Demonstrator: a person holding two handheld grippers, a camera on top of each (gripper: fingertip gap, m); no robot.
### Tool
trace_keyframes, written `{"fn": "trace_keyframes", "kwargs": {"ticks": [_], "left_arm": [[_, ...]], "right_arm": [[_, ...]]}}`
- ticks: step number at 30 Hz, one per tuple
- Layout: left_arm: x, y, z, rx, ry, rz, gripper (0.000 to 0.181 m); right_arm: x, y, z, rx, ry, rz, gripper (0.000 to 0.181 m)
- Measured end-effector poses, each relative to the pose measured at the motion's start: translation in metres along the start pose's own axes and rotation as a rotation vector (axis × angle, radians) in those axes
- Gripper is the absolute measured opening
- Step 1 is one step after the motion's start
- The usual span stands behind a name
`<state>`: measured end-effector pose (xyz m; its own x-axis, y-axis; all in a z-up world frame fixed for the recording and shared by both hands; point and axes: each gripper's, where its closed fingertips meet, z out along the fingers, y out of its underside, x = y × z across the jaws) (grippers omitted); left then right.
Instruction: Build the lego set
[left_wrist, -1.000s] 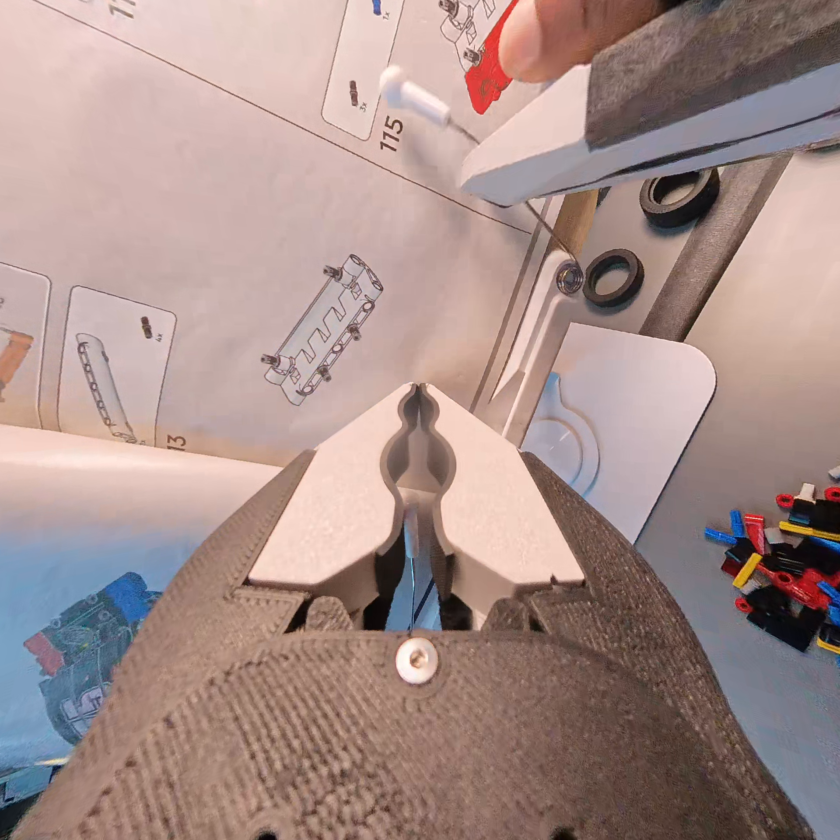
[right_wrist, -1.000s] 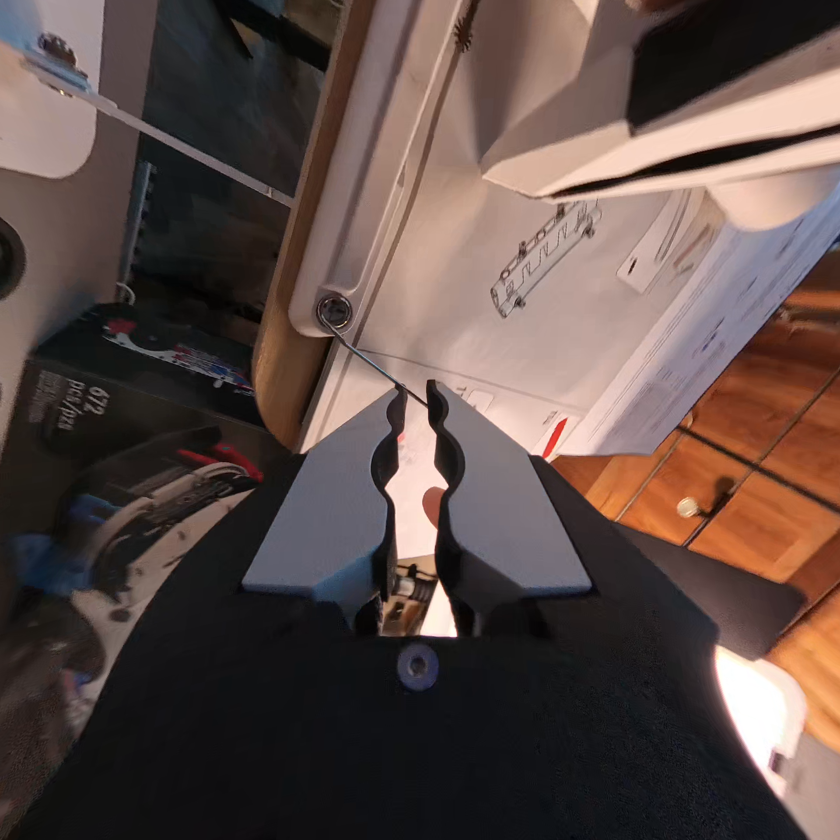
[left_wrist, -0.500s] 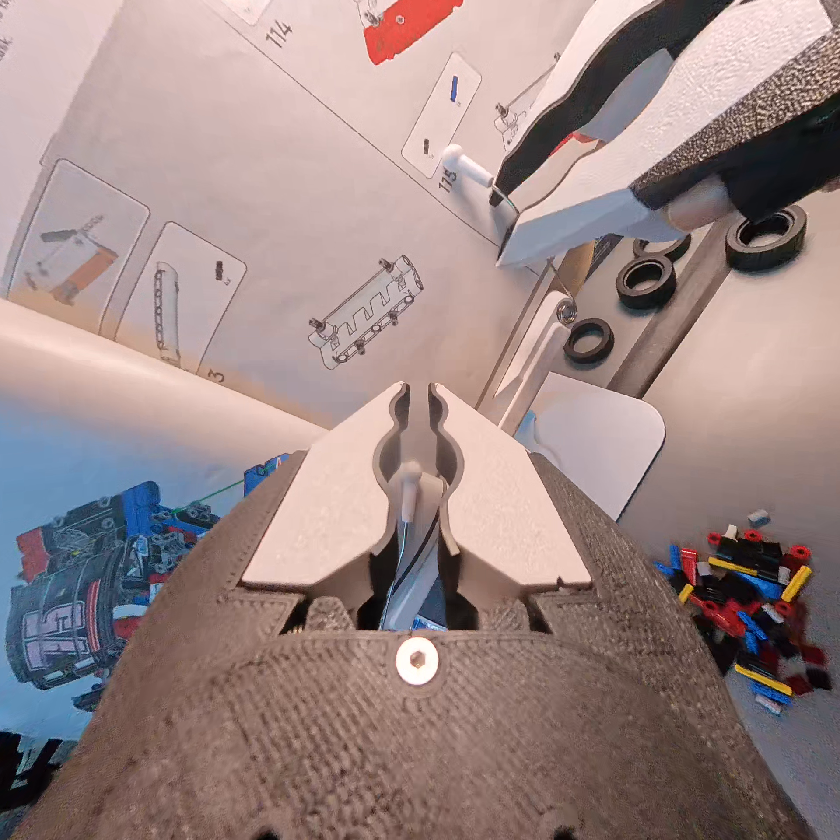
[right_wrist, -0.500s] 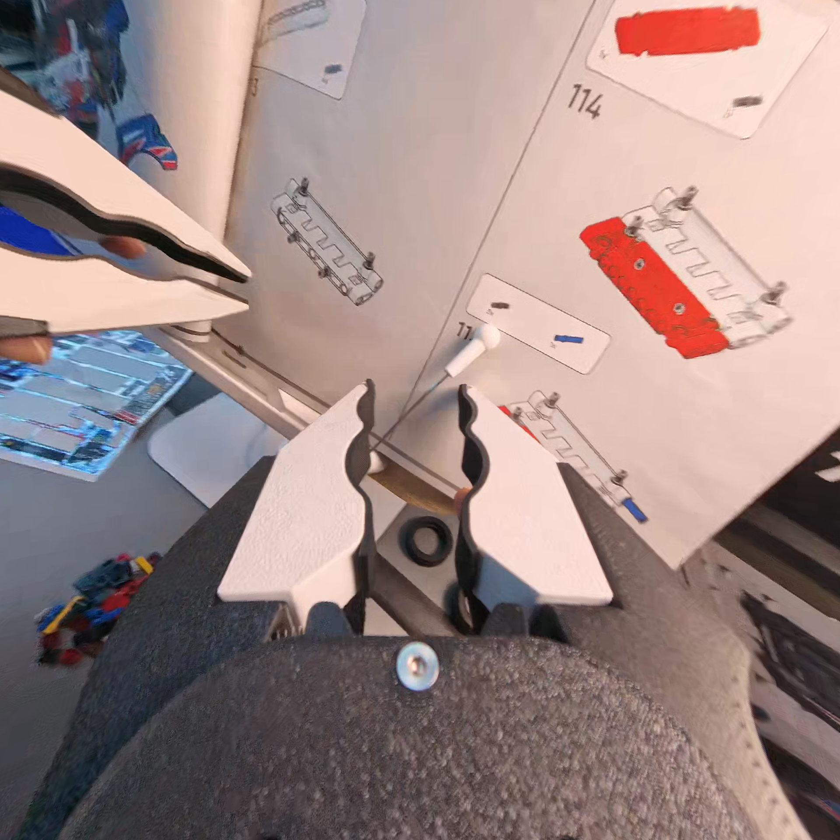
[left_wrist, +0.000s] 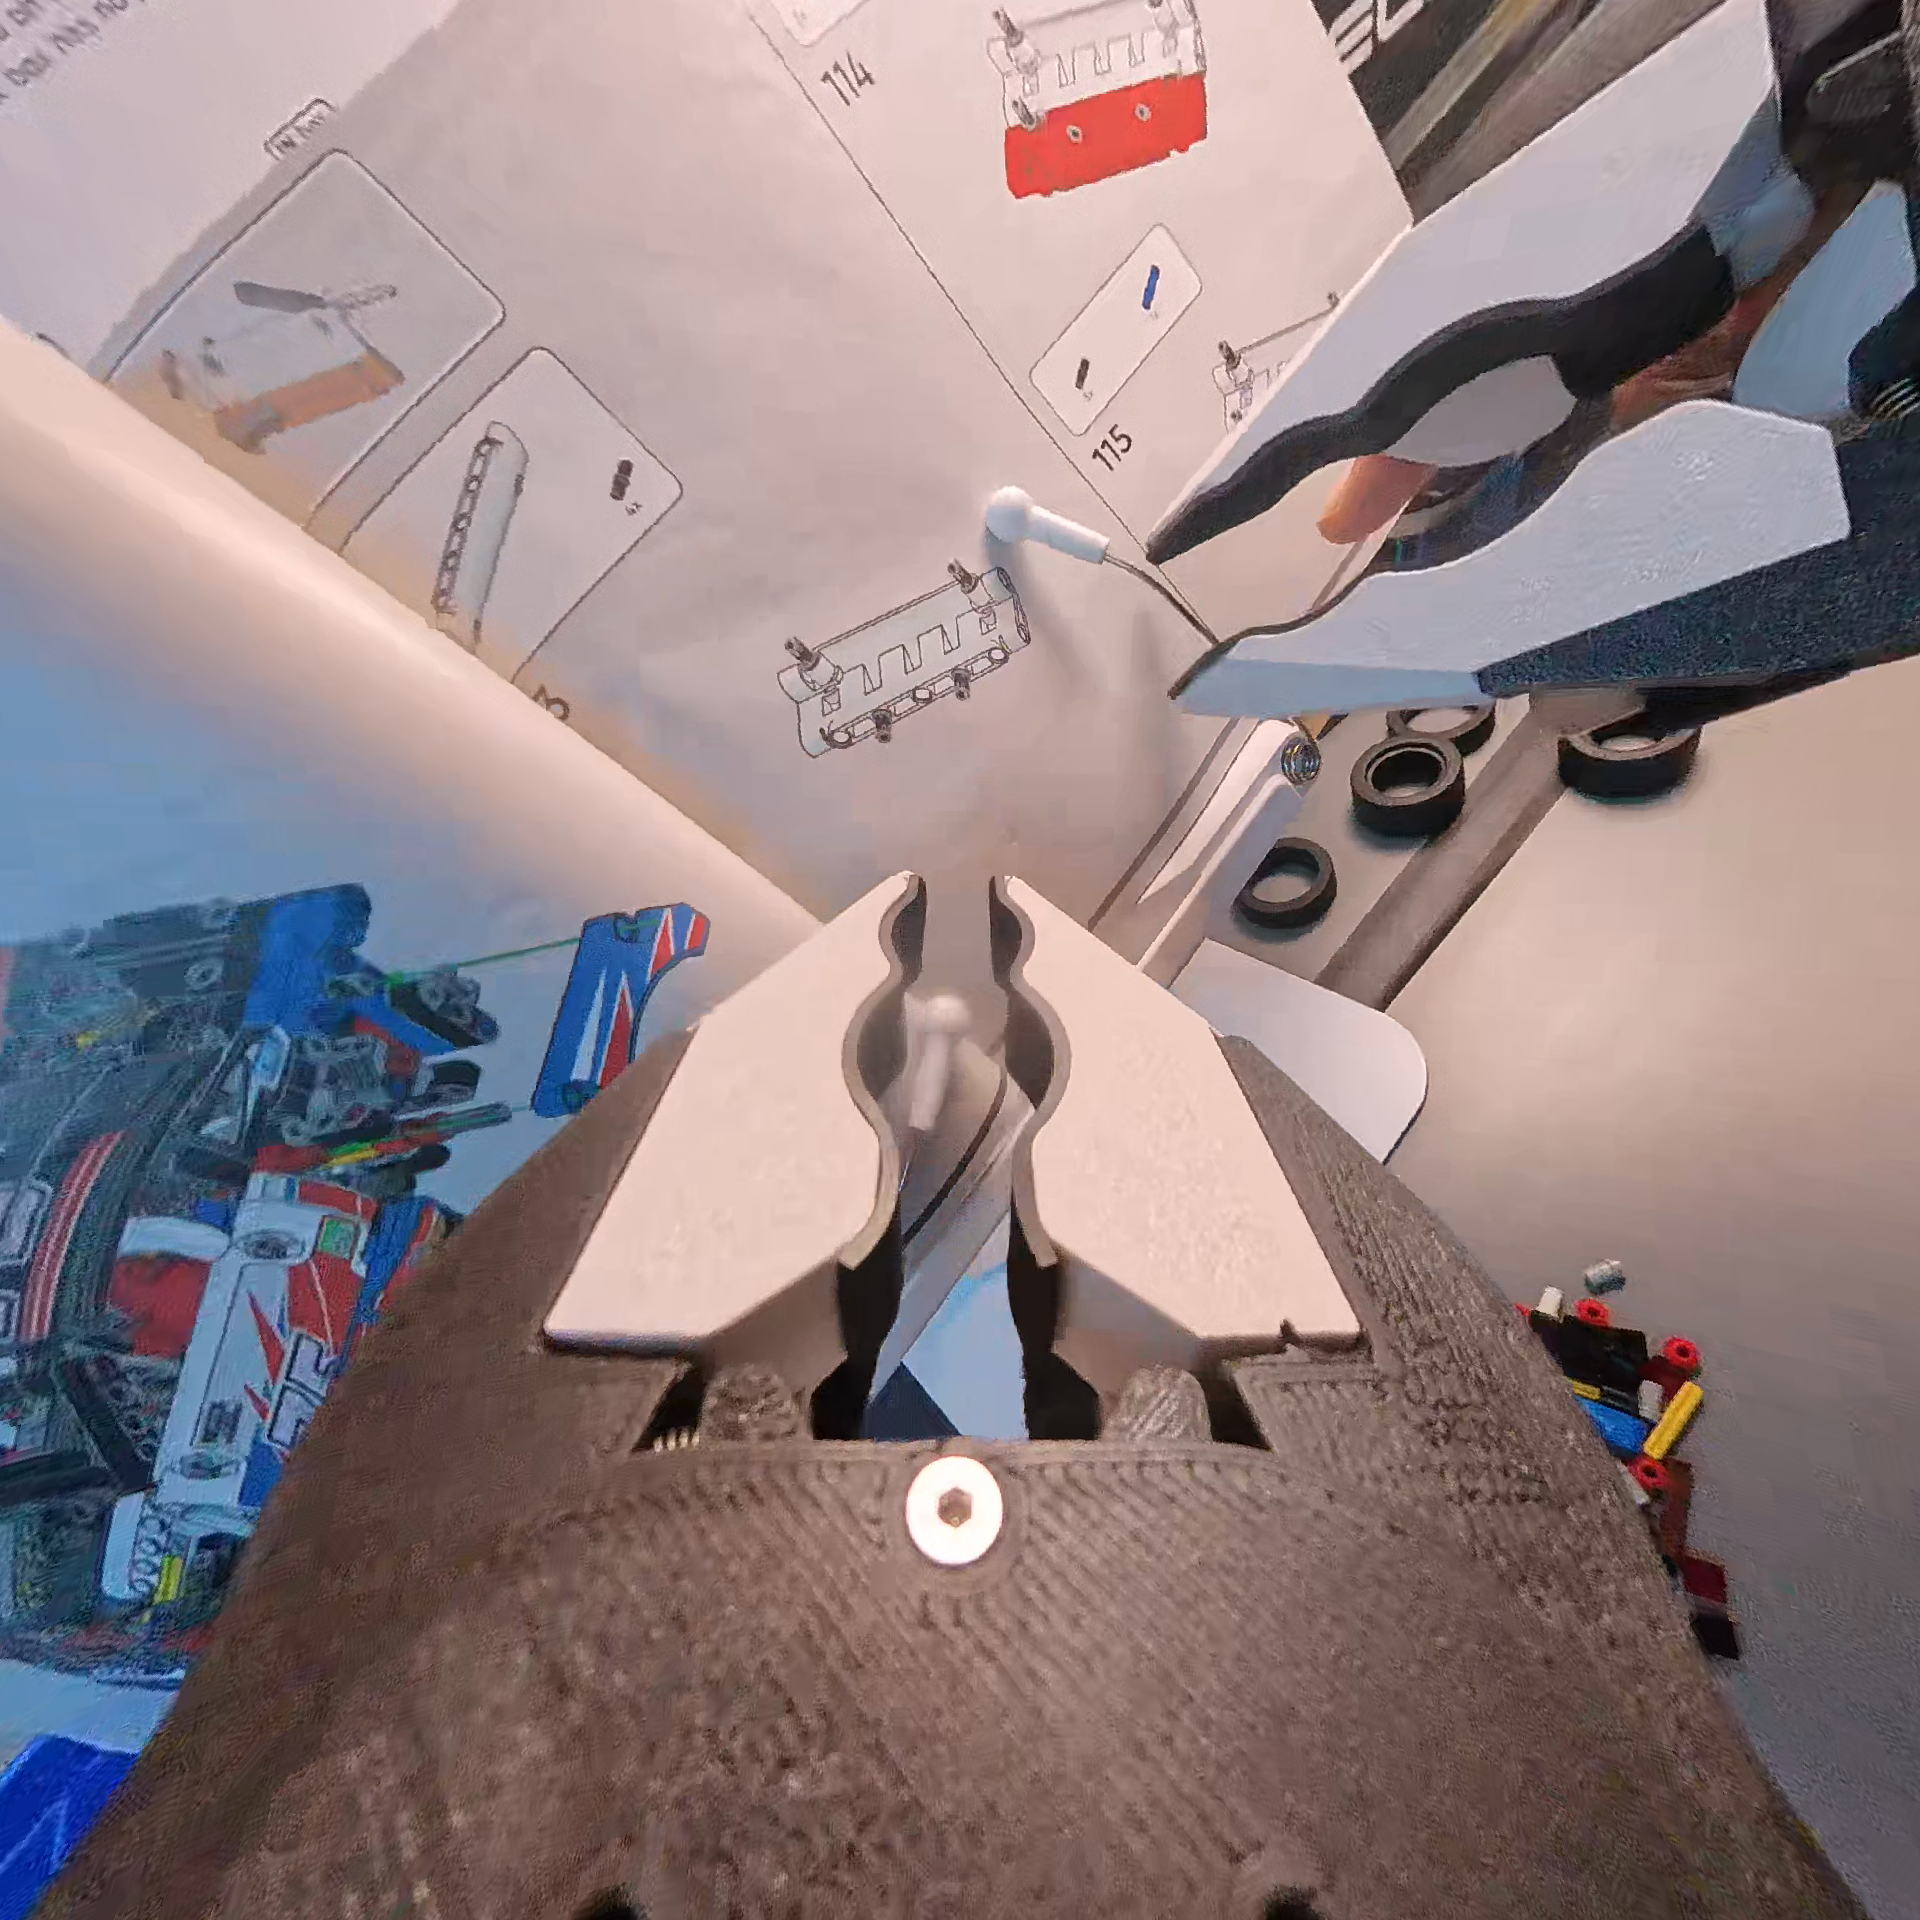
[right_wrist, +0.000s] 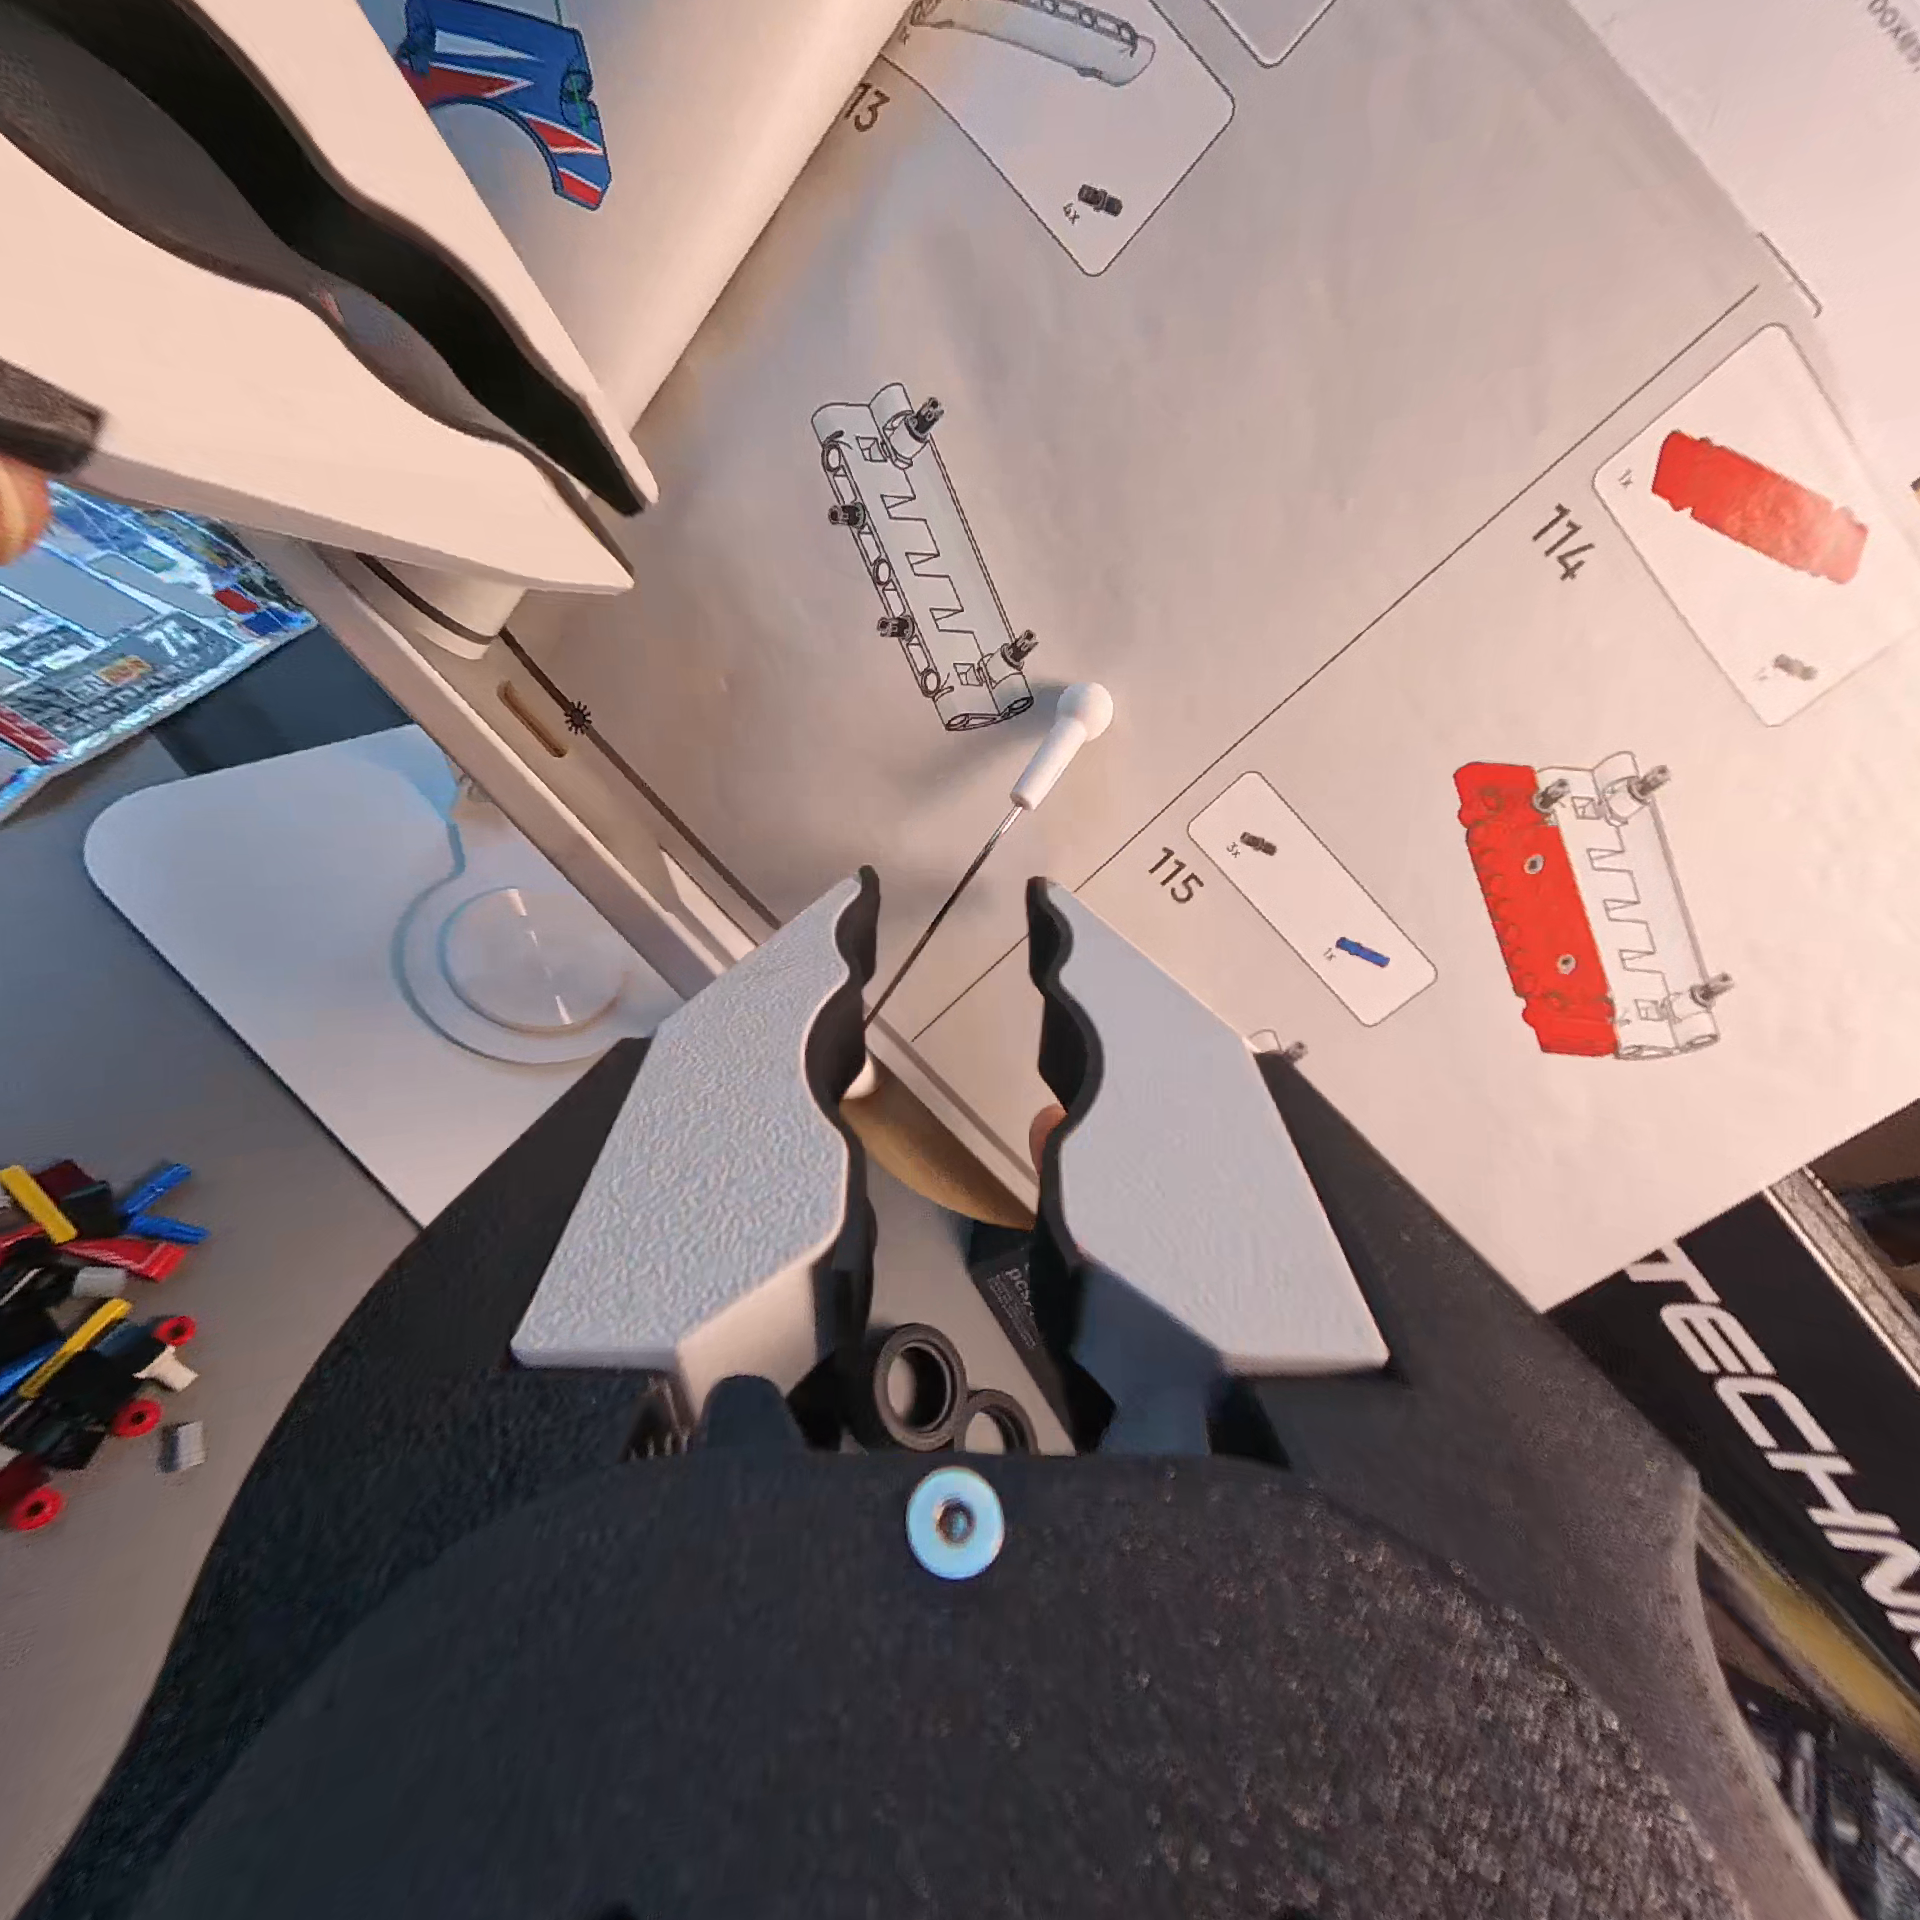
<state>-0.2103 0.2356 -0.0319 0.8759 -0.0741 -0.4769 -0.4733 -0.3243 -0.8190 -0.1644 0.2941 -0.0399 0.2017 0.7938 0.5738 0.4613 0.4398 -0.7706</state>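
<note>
The instruction booklet (left_wrist: 665, 239) stands open on a white book stand (left_wrist: 1320, 1049); it also shows in the right wrist view (right_wrist: 1299, 343). My left gripper (left_wrist: 954, 883) is slightly open in front of the page fold, and a white-tipped page-holder pin (left_wrist: 935, 1039) shows blurred in its gap. My right gripper (right_wrist: 948, 883) is open and empty, with the wire of the other page-holder pin (right_wrist: 1065, 732) running between its fingers. That pin presses on the page (left_wrist: 1029, 520). Loose lego pieces (left_wrist: 1621, 1382) lie in a pile on the grey table.
Black tyres (left_wrist: 1408, 784) lie behind the stand and under my right gripper (right_wrist: 920, 1387). The pieces pile (right_wrist: 83, 1299) is left of the stand base (right_wrist: 260, 883). The black set box (right_wrist: 1787, 1434) lies at right. Each gripper shows in the other's view (left_wrist: 1179, 613) (right_wrist: 629, 535). Spacing between my two grippers at the tips: around 8 cm.
My left gripper has gone from shut to slightly open and drawn back from the page. My right gripper has opened wider and swung round to face the page and its holder pin.
</note>
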Motion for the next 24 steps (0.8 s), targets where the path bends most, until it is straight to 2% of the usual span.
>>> {"fn": "trace_keyframes", "kwargs": {"ticks": [1, 5, 7, 10, 12, 18, 21, 24], "left_arm": [[-0.002, -0.001, -0.007, 0.035, -0.002, -0.051, 0.015], [-0.015, 0.005, -0.045, 0.175, -0.054, -0.230, 0.025], [-0.024, 0.021, -0.064, 0.202, -0.105, -0.289, 0.027], [-0.034, 0.051, -0.085, 0.215, -0.150, -0.405, 0.027], [-0.039, 0.069, -0.095, 0.227, -0.171, -0.482, 0.027], [-0.051, 0.118, -0.109, 0.215, -0.254, -0.572, 0.028], [-0.056, 0.123, -0.118, 0.240, -0.279, -0.560, 0.027], [-0.062, 0.121, -0.126, 0.252, -0.301, -0.538, 0.026]], "right_arm": [[-0.001, 0.001, -0.004, 0.005, 0.009, 0.020, 0.030], [-0.002, 0.018, -0.017, 0.011, 0.062, 0.152, 0.034], [0.002, 0.036, -0.019, -0.013, 0.096, 0.187, 0.039], [0.011, 0.058, -0.010, -0.033, 0.135, 0.155, 0.038], [0.018, 0.057, -0.006, -0.020, 0.156, 0.139, 0.031], [0.027, 0.064, 0.008, -0.058, 0.157, 0.170, 0.034], [0.027, 0.062, -0.001, -0.050, 0.154, 0.215, 0.036], [0.015, 0.051, -0.029, 0.030, 0.107, 0.298, 0.037]]}}
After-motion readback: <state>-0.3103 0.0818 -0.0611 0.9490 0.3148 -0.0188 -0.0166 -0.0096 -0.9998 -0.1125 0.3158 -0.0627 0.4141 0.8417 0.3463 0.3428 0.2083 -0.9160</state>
